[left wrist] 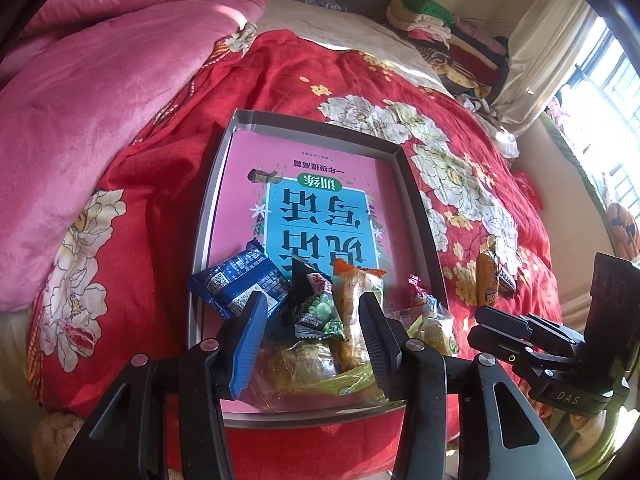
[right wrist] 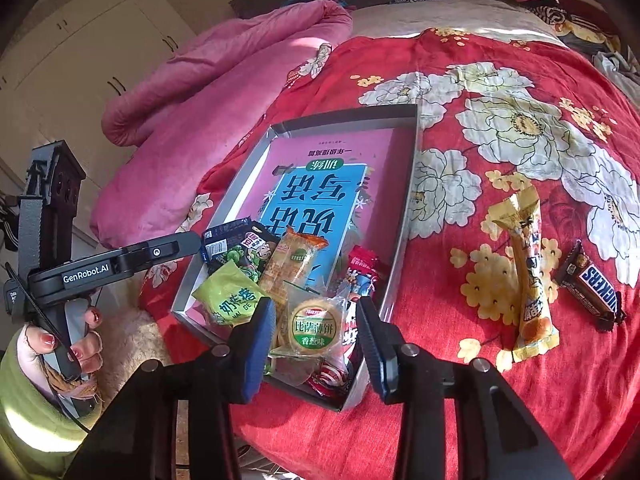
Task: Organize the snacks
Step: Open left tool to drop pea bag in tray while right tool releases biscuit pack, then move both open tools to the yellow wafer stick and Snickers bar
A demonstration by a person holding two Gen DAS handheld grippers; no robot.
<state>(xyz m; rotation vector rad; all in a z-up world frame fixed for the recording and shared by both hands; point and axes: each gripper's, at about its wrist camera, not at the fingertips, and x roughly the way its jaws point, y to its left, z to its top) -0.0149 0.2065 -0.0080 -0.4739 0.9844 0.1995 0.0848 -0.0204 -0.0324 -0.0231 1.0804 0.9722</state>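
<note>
Both hand-held grippers hang over the near end of the box (right wrist: 414,148) on the bed (right wrist: 460,380), w/ jaws apart & nothing between them: left hand-held gripper (left wrist: 312,344), right hand-held gripper (right wrist: 316,344). Snacks piled at box's near end on a pink book (left wrist: 304,184): blue pack (left wrist: 240,280), green-pea pack (left wrist: 320,312), round biscuit pack (right wrist: 314,328), green pack (right wrist: 230,294). Outside, right of box, on the bedspread: yellow stick (right wrist: 528,272) & Snickers (right wrist: 592,286), just beside each other.
</note>
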